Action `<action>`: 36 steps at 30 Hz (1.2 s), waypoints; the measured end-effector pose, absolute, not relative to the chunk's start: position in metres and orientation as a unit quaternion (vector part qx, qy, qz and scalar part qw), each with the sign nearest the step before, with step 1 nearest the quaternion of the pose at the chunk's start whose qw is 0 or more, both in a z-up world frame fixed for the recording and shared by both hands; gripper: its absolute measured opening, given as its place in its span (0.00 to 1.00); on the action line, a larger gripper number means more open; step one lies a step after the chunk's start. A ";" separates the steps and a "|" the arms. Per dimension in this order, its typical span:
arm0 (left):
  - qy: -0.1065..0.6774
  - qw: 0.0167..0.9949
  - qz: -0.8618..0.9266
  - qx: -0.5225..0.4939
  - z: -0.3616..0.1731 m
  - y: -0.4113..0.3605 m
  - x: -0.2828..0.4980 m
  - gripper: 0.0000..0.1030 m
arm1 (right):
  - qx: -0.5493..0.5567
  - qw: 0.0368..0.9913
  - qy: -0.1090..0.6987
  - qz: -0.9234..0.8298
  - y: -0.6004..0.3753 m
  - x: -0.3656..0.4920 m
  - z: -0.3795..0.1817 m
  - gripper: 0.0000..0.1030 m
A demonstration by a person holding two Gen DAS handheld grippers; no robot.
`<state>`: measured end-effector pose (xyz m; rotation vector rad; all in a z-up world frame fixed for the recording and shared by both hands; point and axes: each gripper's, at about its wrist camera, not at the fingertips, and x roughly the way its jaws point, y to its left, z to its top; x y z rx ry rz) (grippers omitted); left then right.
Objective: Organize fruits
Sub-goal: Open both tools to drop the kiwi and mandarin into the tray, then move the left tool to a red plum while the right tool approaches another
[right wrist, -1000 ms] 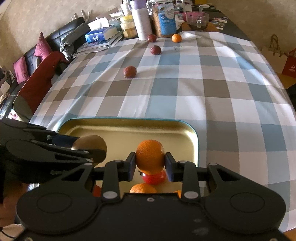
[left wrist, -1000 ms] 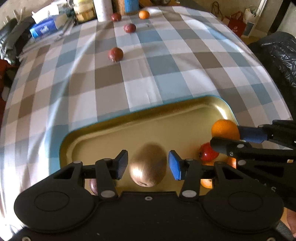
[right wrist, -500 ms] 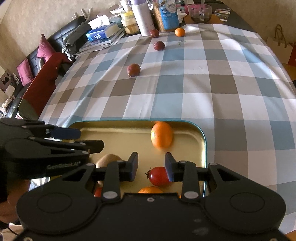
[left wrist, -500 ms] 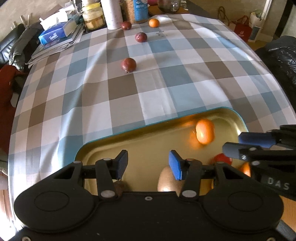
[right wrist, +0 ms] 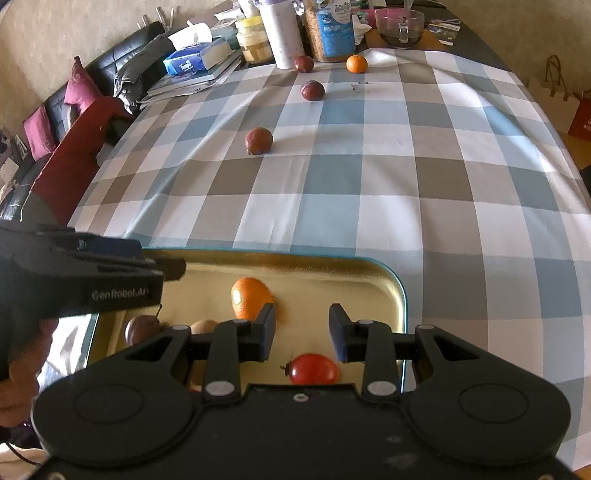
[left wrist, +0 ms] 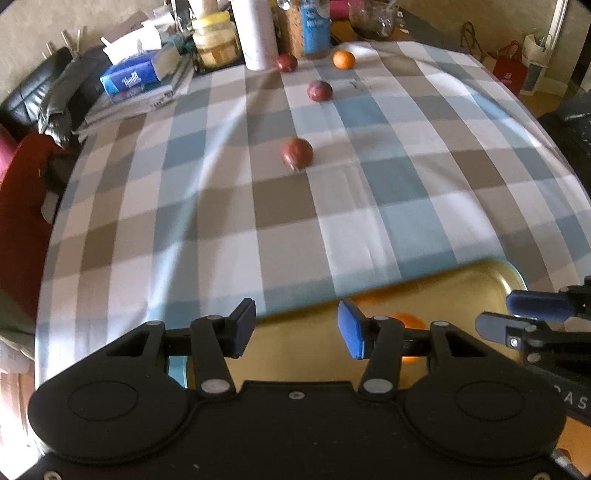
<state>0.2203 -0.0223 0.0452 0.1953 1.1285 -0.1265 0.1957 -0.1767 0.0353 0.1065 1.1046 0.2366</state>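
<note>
1. Over the near edge of the counter (right wrist: 369, 177), which wears a checked cloth, my two tools hang above a gold tray (right wrist: 332, 273) with a teal rim.
2. My left tool (left wrist: 295, 328) stands moderately apart with nothing between its blue pads (left wrist: 349, 328); it sits over the tray's far rim and left part.
3. My right tool (right wrist: 302, 332) is also parted and empty, its jaws a narrow gap apart, above the tray's right half.
4. An orange (right wrist: 251, 297) lies on the tray floor just left of my right tool's left finger; I cannot tell whether the two touch.
5. A red tomato (right wrist: 313, 368) with its stem end to the left lies on the tray, below the gap of my right tool and partly hidden by its body.
6. Toward the tray's left side lie a dark purple fruit (right wrist: 142, 328) with a stalk and a brownish fruit (right wrist: 203, 326), both partly hidden behind my right tool.
7. Still out on the cloth: one reddish-brown fruit (right wrist: 259, 140) near the middle, another (right wrist: 313, 90) farther back, a third (right wrist: 304, 63) at the far edge beside a white bottle (right wrist: 282, 35), and a small orange (right wrist: 357, 63) near it.
8. At the far left corner stand a blue tissue pack (right wrist: 184, 63) on stacked books, a jar (right wrist: 255, 46) and a glass bowl (right wrist: 399, 22).
</note>
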 end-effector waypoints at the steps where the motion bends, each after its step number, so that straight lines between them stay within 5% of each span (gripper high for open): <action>1: 0.532 0.840 -0.058 0.094 0.047 -0.022 0.224 0.55 | 0.050 0.843 0.524 0.112 -0.176 0.199 0.036 0.34; 36: 0.432 0.894 -0.082 0.090 0.036 -0.053 0.404 0.56 | 0.144 0.876 0.457 0.064 -0.180 0.306 -0.006 0.34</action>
